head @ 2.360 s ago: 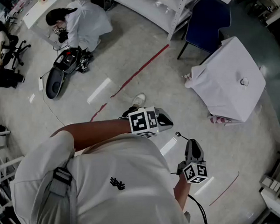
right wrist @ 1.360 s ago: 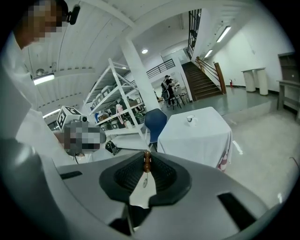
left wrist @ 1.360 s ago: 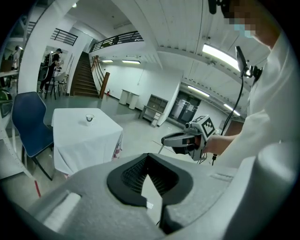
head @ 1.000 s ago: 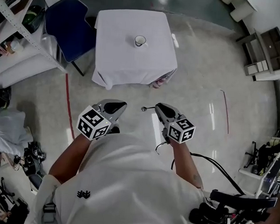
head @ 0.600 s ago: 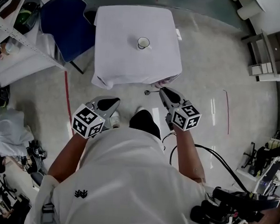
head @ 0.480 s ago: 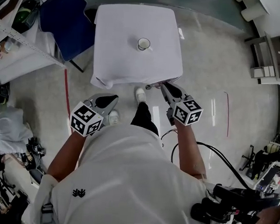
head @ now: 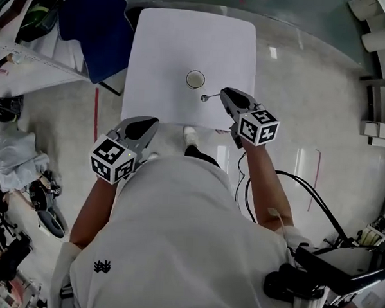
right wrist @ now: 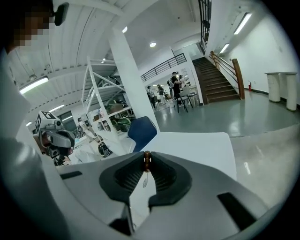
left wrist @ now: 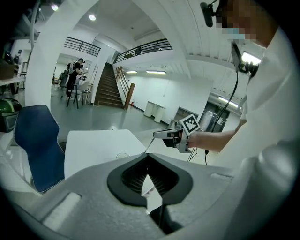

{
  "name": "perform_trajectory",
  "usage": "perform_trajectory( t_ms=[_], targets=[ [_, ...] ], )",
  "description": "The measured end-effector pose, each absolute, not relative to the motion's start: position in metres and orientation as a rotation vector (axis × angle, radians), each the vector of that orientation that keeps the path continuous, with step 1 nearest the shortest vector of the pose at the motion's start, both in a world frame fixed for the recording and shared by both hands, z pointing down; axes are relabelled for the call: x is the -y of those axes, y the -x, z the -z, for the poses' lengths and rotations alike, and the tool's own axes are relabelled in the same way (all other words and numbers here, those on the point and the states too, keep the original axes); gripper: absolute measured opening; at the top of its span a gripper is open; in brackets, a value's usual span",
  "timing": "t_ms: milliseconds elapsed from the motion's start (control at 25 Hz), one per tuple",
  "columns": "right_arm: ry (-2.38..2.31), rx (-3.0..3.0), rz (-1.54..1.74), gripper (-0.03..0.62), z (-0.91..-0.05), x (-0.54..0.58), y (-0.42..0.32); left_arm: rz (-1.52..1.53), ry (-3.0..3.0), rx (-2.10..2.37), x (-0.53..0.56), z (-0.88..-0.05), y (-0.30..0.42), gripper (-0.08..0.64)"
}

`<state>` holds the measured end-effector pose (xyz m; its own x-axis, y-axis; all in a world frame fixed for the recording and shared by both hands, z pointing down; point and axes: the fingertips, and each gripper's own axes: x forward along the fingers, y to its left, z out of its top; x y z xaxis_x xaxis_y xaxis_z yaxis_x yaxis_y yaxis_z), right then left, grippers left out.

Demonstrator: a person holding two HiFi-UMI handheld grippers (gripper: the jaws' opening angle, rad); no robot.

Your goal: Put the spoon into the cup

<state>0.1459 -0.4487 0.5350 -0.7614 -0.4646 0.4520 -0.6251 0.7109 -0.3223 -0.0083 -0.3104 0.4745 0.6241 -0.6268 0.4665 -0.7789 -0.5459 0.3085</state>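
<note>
Spoon (head: 209,97) is clamped by its handle in the right claw (head: 224,94), bowl just lower right of the cup (head: 196,79) on the table (head: 159,45), upper centre. Right gripper view shows only its brown handle end (right wrist: 147,161) clearly; jaws mask the rest. Left claw (head: 146,122) is closed, empty.

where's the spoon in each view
Head view: the spoon juts left from the right gripper, just below-right of the cup.
Left gripper view: a thin slanted line at centre, below the right gripper's tip.
Right gripper view: handle end pinched between the tongs, centre.
Shared landmark: the white table.
</note>
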Motion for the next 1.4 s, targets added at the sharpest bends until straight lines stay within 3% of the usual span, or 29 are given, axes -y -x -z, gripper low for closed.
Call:
perform_trajectory(
  t_ms=[320, 680, 1240, 1280, 1400],
  targets=[
    [-0.608, 2.553, -0.704, 0.051, -0.6, 0.526, -0.109, -0.405, -2.202, 1.299, 0.356, -0.476, 0.009, 0.008],
    [-0.422, 2.482, -0.751, 0.051, -0.681, 0.541, -0.075, -0.435, -2.034, 1.47, 0.35, -0.485, 0.023, 0.008],
    [-0.32, 2.483, -0.7, 0.055, -0.712, 0.543, -0.057, -0.445, -1.976, 1.517, 0.356, -0.483, 0.039, 0.008],
    [-0.314, 2.483, -0.695, 0.06, -0.713, 0.542, -0.057, -0.446, -1.982, 1.518, 0.354, -0.483, 0.039, 0.008],
    [-0.306, 2.471, -0.671, 0.157, -0.717, 0.536, -0.058, -0.444, -1.995, 1.521, 0.347, -0.48, 0.041, 0.008]
  ],
)
